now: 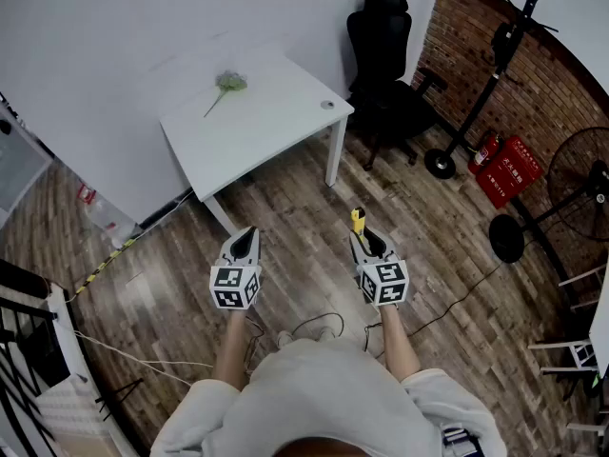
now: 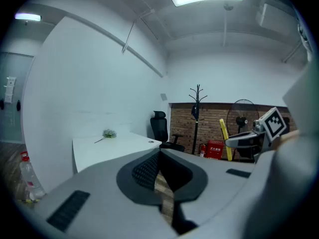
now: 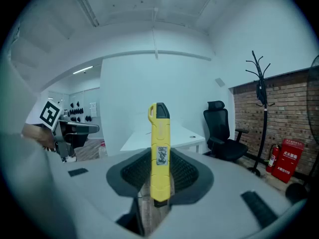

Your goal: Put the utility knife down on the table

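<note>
1. Knife [image 3: 160,148] is clamped upright between the pads of the right gripper [image 1: 369,244].
2. Knife is held in the air over the floor [image 1: 285,217], well short of the table [image 1: 276,112].
3. Left gripper [image 1: 245,240] jaws are closed together, nothing gripped.

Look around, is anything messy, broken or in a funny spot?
Nothing looks broken or spilled. One odd thing: a green flower sprig lies loose on the white table, with no vase. The yellow utility knife stands clamped in the right hand-held gripper.
</note>
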